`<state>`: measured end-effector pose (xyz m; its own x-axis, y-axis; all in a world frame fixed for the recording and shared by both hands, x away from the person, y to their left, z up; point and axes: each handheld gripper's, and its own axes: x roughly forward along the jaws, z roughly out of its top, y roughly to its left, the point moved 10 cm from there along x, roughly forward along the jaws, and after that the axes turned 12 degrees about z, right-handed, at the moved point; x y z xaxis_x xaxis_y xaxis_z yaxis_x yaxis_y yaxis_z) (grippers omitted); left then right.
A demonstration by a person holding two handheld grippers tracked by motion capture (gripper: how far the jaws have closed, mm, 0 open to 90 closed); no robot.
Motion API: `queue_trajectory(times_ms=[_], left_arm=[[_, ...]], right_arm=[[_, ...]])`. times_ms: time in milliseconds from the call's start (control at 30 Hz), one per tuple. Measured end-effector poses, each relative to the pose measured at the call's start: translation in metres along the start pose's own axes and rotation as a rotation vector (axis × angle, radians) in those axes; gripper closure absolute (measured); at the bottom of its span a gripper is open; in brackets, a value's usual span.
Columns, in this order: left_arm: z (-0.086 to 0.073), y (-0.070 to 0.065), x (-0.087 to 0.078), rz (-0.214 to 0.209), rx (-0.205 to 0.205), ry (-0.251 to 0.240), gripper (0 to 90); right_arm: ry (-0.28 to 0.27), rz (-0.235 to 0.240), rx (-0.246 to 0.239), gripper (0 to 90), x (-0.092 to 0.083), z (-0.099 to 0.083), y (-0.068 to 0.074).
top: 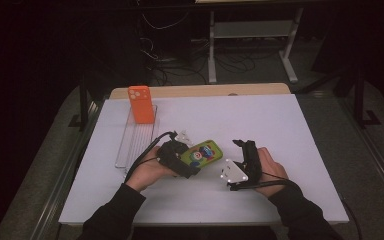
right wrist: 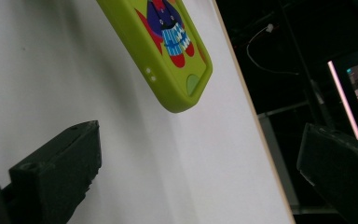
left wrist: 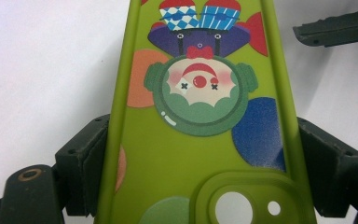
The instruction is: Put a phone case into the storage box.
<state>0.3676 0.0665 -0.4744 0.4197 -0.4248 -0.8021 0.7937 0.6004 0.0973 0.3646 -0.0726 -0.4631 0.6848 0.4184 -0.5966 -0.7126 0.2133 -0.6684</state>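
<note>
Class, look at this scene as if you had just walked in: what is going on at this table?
A person works at a white table with a gripper in each hand. The left gripper has its fingers clamped on the sides of a green phone case with a clown print. The right gripper hangs open beside it. An orange phone case stands in a clear rack.

Phone cases, rack and grippers, counted on a white table (top: 280, 130).
Two phone cases are counted: one green clown-print case (top: 203, 153), one orange case (top: 141, 104); one clear rack (top: 130, 142); two handheld grippers: left gripper (top: 182, 162), right gripper (top: 244, 150).
</note>
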Motion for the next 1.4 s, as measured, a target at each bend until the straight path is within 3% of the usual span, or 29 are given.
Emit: queue_trajectory(times_ms=[67, 133, 200, 400, 433, 467, 533, 567, 633, 700, 733, 767, 867, 933, 967, 1000, 1033, 1100, 1267, 1300, 1367, 1400], left_arm=[[0.000, 0.000, 0.000, 0.000, 0.000, -0.001, 15.7], [0.000, 0.000, 0.000, -0.001, 0.000, 0.003, 15.6], [-0.001, 0.001, 0.000, 0.002, 0.010, 0.008, 15.7], [-0.002, 0.003, -0.001, 0.003, 0.031, 0.015, 15.6], [0.000, 0.000, 0.000, 0.002, -0.008, 0.001, 15.7], [-0.002, 0.002, -0.001, 0.000, 0.028, 0.021, 15.7], [-0.002, 0.002, -0.001, -0.002, 0.025, 0.018, 15.7], [-0.003, 0.005, -0.002, 0.004, 0.047, 0.024, 15.6], [-0.002, 0.004, -0.003, -0.009, 0.040, 0.028, 15.7], [0.000, 0.000, -0.003, -0.025, 0.007, 0.013, 15.6], [0.000, 0.000, -0.005, -0.030, 0.027, 0.022, 15.6], [0.002, -0.001, -0.005, -0.033, 0.022, 0.013, 15.6], [0.007, -0.005, -0.007, -0.034, 0.009, -0.006, 15.6], [0.008, -0.005, -0.009, -0.032, 0.033, -0.002, 15.6], [0.011, -0.009, -0.008, -0.037, 0.001, -0.019, 15.6], [0.009, -0.007, -0.009, -0.035, 0.033, -0.007, 15.6], [0.011, -0.010, -0.008, -0.036, 0.014, -0.020, 15.6], [0.010, -0.009, -0.009, -0.035, 0.051, -0.005, 15.6], [0.011, -0.011, -0.009, -0.036, 0.047, -0.012, 15.6], [0.011, -0.011, -0.009, -0.036, 0.052, -0.010, 15.6], [0.014, -0.015, -0.008, -0.042, 0.017, -0.031, 15.6], [0.013, -0.014, -0.009, -0.044, 0.044, -0.019, 15.6]], right_arm=[[-0.007, -0.015, 0.003, 0.0, 0.000, 0.002, 0.001], [0.016, -0.017, -0.051, 0.0, 0.000, 0.001, 0.001], [0.008, -0.032, -0.035, 0.0, 0.001, 0.004, 0.003], [0.028, -0.087, -0.138, 0.0, 0.000, 0.008, 0.002], [0.034, -0.098, -0.158, 0.0, 0.000, 0.008, 0.002], [0.034, -0.109, -0.172, 0.0, 0.000, 0.009, 0.002], [0.028, -0.127, -0.194, 0.0, -0.001, 0.012, 0.002], [0.028, -0.139, -0.210, 0.0, -0.002, 0.013, 0.001], [0.031, -0.154, -0.231, 0.0, -0.002, 0.015, 0.001], [0.027, -0.164, -0.257, 0.0, -0.002, 0.017, 0.002], [0.028, -0.158, -0.264, 0.0, -0.001, 0.017, 0.003], [0.027, -0.163, -0.266, 0.0, -0.001, 0.018, 0.003], [0.016, -0.173, -0.294, 4.7, 0.001, 0.021, 0.004], [0.024, -0.168, -0.321, 8.9, 0.001, 0.022, 0.005], [0.023, -0.175, -0.324, 11.3, 0.000, 0.023, 0.006], [0.005, -0.201, -0.314, 13.5, 0.000, 0.026, 0.005], [-0.002, -0.207, -0.311, 14.0, 0.000, 0.027, 0.005], [-0.002, -0.207, -0.323, 18.5, 0.000, 0.029, 0.006], [0.025, -0.198, -0.363, 30.8, 0.001, 0.030, 0.009], [0.009, -0.203, -0.338, 33.2, 0.002, 0.032, 0.011], [0.019, -0.203, -0.348, 37.4, 0.003, 0.032, 0.012], [0.018, -0.210, -0.358, 40.0, 0.004, 0.032, 0.012]])
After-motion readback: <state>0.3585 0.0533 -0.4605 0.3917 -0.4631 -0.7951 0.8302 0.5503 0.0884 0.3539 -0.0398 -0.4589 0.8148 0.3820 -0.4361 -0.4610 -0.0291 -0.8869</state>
